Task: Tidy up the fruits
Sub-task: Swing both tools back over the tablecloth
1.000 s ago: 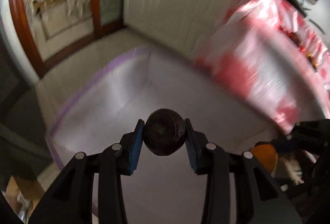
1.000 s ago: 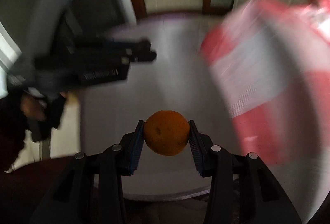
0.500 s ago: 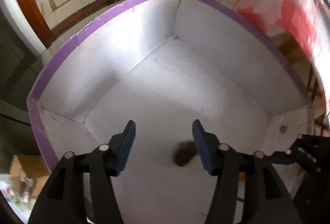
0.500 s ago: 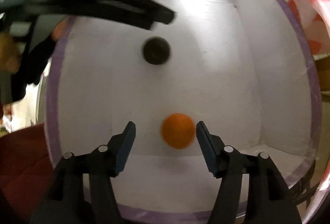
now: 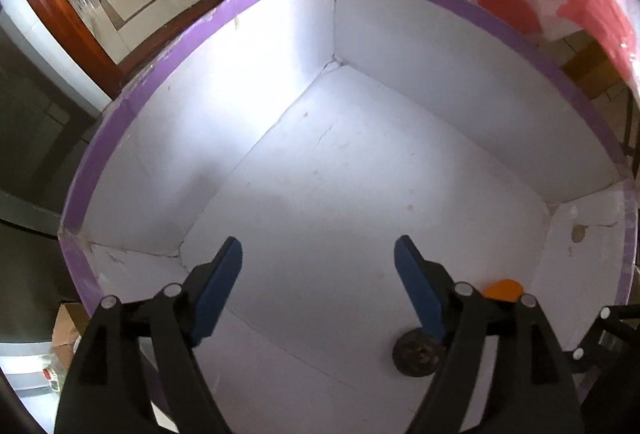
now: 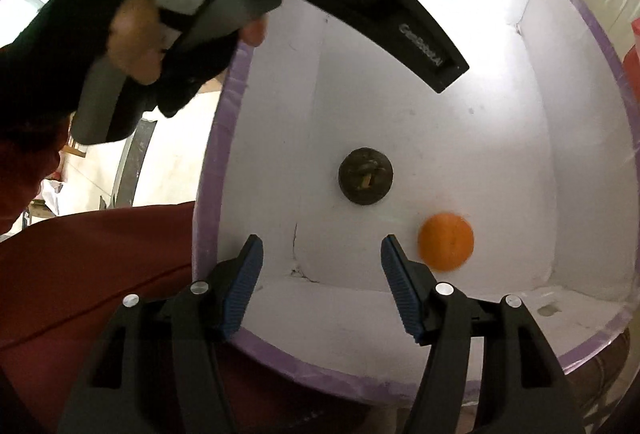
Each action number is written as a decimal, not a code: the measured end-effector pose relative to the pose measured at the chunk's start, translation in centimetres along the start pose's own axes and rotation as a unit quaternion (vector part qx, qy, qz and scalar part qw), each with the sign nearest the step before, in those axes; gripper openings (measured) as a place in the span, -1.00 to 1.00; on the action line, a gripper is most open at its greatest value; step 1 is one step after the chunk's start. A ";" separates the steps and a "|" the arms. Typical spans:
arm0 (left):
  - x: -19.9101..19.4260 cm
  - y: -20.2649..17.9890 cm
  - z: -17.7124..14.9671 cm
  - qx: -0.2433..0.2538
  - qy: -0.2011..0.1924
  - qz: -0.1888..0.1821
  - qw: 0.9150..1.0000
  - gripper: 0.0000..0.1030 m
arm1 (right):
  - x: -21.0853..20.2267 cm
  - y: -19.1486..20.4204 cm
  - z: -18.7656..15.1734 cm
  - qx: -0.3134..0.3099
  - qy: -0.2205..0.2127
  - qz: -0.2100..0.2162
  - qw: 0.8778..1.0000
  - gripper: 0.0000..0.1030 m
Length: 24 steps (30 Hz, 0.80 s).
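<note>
Left wrist view: left gripper [image 5: 318,284], jaws spread wide, holding nothing, above a white box [image 5: 224,14] with a purple rim. Dark round fruit [image 5: 416,352] on the box floor, partly behind the right finger; orange [image 5: 503,290] just beyond (mostly hidden).

Right wrist view: right gripper [image 6: 322,284], jaws wide apart, empty. Dark fruit [image 6: 365,176] and orange [image 6: 445,241] lie near each other, apart, on the box [image 6: 218,170] floor.

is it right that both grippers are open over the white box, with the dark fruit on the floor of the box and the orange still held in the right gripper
Not quite. The right gripper is open and empty; in the right wrist view the orange lies on the floor of the white box beside the dark fruit. The left gripper is open too.
</note>
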State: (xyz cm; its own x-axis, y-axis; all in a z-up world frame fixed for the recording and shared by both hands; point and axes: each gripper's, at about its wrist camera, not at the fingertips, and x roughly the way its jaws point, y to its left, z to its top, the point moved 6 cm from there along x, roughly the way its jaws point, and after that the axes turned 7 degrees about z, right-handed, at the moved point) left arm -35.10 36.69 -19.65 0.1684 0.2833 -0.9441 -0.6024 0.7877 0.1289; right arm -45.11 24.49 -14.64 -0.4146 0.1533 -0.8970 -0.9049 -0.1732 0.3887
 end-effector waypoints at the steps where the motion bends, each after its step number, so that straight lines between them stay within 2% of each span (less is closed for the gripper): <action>1: 0.1 -0.1 0.1 0.002 0.002 -0.001 1.000 0.53 | 0.0 0.3 0.1 -0.003 -0.001 0.004 1.000 0.19; 5: 0.4 0.1 0.4 0.042 -0.005 0.034 0.999 0.53 | 0.4 0.8 0.9 -0.005 0.006 0.021 1.000 0.19; 6: 0.3 0.0 0.3 0.052 -0.004 0.041 0.998 0.53 | 0.4 1.0 0.9 -0.014 0.006 0.013 1.000 0.19; 7: 0.1 0.0 0.3 0.061 -0.004 0.051 0.997 0.53 | 0.0 0.9 0.4 -0.031 0.003 -0.008 0.999 0.21; 8: -0.1 0.4 0.3 0.059 -0.006 0.058 0.997 0.56 | 0.1 1.9 0.7 -0.046 -0.005 -0.041 0.998 0.30; 10: -1.3 1.3 0.7 0.033 -0.014 0.051 0.998 0.60 | -2.2 2.1 0.9 -0.061 -0.046 -0.115 0.990 0.32; 12: -3.3 2.4 1.8 -0.004 -0.036 0.043 0.998 0.60 | -5.1 1.6 1.4 -0.044 -0.093 -0.146 0.984 0.32; 13: -5.4 2.9 2.9 -0.025 -0.065 0.042 0.997 0.61 | -7.7 1.2 1.3 -0.024 -0.129 -0.153 0.980 0.33; 14: -7.6 3.0 3.9 -0.037 -0.097 0.039 0.994 0.65 | -10.8 -0.9 0.3 -0.015 -0.153 -0.154 0.976 0.38; 15: -10.4 2.8 5.1 -0.045 -0.141 0.034 0.988 0.78 | -14.2 -0.8 -0.4 -0.002 -0.202 -0.155 0.967 0.43; 16: -12.4 2.3 6.0 -0.046 -0.174 0.032 0.983 0.86 | -16.3 -0.9 -1.0 0.004 -0.231 -0.156 0.960 0.57; 17: -15.6 1.4 7.2 -0.044 -0.226 0.030 0.973 0.95 | -19.7 -0.8 -2.1 0.010 -0.281 -0.165 0.945 0.70; 18: -17.8 0.5 7.9 -0.039 -0.259 0.029 0.965 0.97 | -23.1 -0.3 -3.7 0.011 -0.334 -0.188 0.924 0.69; 19: -21.2 -1.3 8.8 -0.028 -0.314 0.024 0.949 0.97 | -25.1 -0.4 -5.0 0.012 -0.361 -0.202 0.910 0.69; 20: -23.6 -2.9 9.2 -0.016 -0.350 0.018 0.936 0.97 | -28.0 -0.3 -7.1 0.016 -0.399 -0.234 0.886 0.69; 21: -25.8 -4.7 9.6 -0.002 -0.380 0.010 0.925 0.97 | -30.6 -0.5 -9.0 0.025 -0.429 -0.263 0.864 0.69; 22: -28.4 -7.8 10.0 0.022 -0.415 -0.007 0.909 0.97 | -33.3 -0.7 -12.0 0.043 -0.464 -0.296 0.834 0.69; 24: -30.8 -13.7 10.6 0.061 -0.438 -0.045 0.896 0.97 | -36.9 -1.8 -16.3 0.078 -0.503 -0.330 0.795 0.69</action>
State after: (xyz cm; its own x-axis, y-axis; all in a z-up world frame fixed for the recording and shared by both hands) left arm -23.72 22.97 10.93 0.7922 0.4935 -0.3590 -0.4742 0.8681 0.1468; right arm -26.62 3.25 14.30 0.3594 0.8745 -0.3255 -0.9256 0.3785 -0.0051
